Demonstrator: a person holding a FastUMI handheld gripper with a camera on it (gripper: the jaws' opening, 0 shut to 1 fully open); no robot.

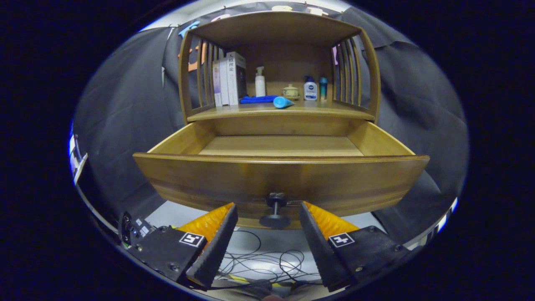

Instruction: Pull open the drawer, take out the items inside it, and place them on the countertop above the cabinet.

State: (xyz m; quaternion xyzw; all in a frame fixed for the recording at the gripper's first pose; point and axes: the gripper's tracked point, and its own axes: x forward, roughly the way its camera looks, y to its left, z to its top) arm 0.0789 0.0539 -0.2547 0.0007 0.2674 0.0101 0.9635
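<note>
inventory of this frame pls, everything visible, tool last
drawer: 1, brown wood, pulled open below the countertop, visible floor bare
knob: 1, black, drawer front, between the fingers
countertop: 1, brown wood, above drawer
books: about 3, white and dark, standing at left
pump bottle: 1, white, beside books
cloth: 1, blue, folded
tube: 1, light blue, lying at front edge
jar: 1, beige, lidded
bottles: 2, white and teal, right
cables: several, dark, floor below
tool: 1, open, either side of knob, not touching

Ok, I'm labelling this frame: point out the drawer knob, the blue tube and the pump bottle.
drawer knob [274, 211]: gripper view, its stem.
blue tube [283, 102]: gripper view, mid-body.
pump bottle [260, 85]: gripper view, its body.
</note>
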